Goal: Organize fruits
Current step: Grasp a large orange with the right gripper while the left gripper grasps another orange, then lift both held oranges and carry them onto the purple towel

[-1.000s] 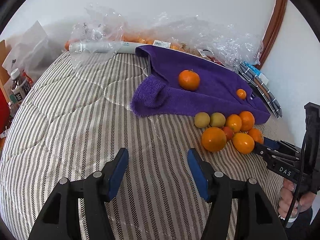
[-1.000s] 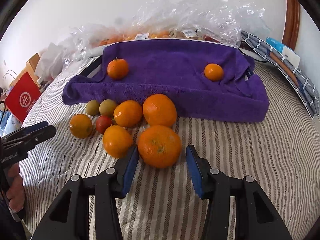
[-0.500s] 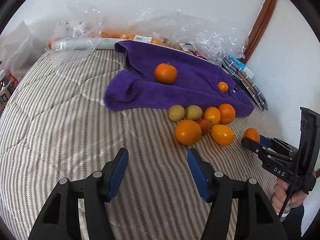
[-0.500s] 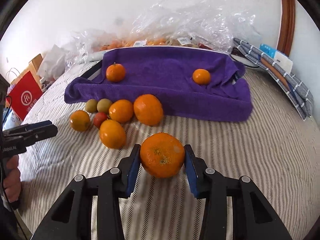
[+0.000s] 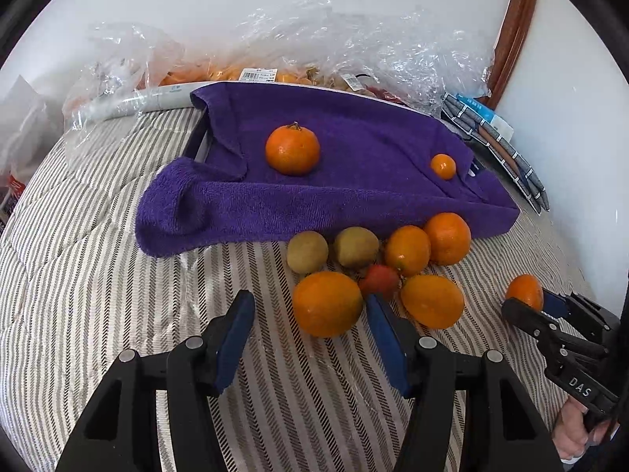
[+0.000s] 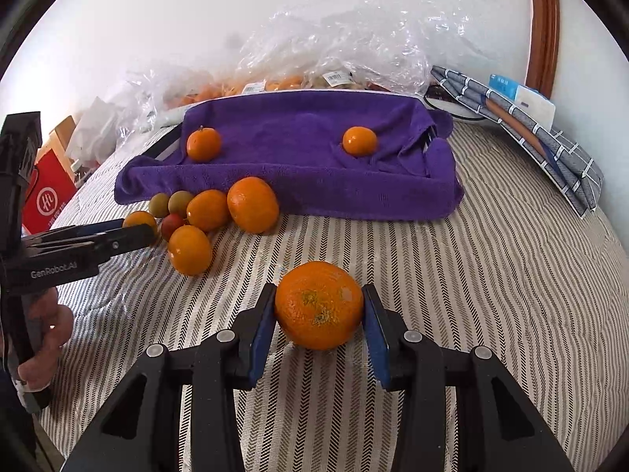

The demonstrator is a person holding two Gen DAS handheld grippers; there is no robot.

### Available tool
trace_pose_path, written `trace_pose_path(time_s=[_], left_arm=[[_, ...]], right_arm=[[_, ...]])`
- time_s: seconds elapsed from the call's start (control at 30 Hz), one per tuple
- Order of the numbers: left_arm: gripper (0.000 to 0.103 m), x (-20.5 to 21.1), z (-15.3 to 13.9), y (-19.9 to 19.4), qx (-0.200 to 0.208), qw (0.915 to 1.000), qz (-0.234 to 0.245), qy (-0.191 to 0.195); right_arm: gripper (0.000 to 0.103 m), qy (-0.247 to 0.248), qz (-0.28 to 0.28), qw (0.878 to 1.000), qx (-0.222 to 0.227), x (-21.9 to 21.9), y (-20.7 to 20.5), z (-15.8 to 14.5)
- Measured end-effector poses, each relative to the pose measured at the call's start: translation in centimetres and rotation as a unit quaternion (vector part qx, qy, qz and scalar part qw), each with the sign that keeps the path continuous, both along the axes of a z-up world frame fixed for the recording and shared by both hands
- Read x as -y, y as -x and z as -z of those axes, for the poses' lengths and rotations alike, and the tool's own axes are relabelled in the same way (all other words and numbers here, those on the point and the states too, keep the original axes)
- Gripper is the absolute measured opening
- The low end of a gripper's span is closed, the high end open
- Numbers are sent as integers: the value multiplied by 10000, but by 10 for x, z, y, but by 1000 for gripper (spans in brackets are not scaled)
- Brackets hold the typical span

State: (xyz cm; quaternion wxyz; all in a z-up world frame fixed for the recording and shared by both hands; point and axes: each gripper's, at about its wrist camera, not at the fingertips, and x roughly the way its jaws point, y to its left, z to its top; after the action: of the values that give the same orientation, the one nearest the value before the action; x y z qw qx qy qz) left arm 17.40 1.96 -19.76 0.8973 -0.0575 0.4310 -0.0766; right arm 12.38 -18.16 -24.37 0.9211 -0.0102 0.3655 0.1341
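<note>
Fruits, round and mostly orange, lie clustered on the striped quilted bedcover (image 5: 98, 275) just in front of the folded purple terry towel (image 5: 354, 204). In the left wrist view my left gripper (image 5: 310, 338) hangs with its blue pads apart and empty, a large orange (image 5: 327, 303) sitting just ahead between them; I judge I am lining up on it as the next pick. In the pile I count four oranges, two greenish-brown round fruits (image 5: 307, 251) and one small red fruit (image 5: 379, 280). On the towel rest one stemmed tangerine (image 5: 292, 150) and one small mandarin (image 5: 443, 166), well apart, probably as starts of separate groups. At the right edge my right gripper (image 5: 538, 306) grips another orange.

In the right wrist view the right gripper (image 6: 319, 314) is clamped on a big dimpled orange (image 6: 319, 305), pads pressing both flanks, clear of the pile, I think so it can be carried to the towel (image 6: 298, 181). Here I again count two fruits on the towel. The crinkled clear plastic bags (image 6: 334, 47) behind it hold more fruit, too blurred to count.
</note>
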Motion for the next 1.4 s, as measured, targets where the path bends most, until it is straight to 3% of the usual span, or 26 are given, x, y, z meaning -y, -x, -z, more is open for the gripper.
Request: trace_pose_path(time_s=[0.43, 0.47, 0.53, 0.7, 0.87, 1.4], left_arm=[[53, -1, 1, -2, -11, 10000, -8, 15], [51, -2, 1, -2, -7, 10000, -12, 52], [33, -6, 2, -2, -11, 9991, 189, 391], [33, -12, -1, 2, 147, 9980, 98, 599], [33, -16, -7, 10, 387, 9976, -72, 574], [33, -25, -17, 13, 683, 9951, -272, 666]], right_arm=[[42, -93, 176, 9996, -194, 6, -7, 4], [42, -105, 176, 9996, -205, 7, -7, 4], [42, -125, 177, 9995, -228, 7, -8, 4], [42, -110, 178, 9997, -148, 6, -6, 3], [42, -132, 83, 9999, -14, 6, -1, 1], [42, -697, -33, 9975, 122, 20, 2, -3]])
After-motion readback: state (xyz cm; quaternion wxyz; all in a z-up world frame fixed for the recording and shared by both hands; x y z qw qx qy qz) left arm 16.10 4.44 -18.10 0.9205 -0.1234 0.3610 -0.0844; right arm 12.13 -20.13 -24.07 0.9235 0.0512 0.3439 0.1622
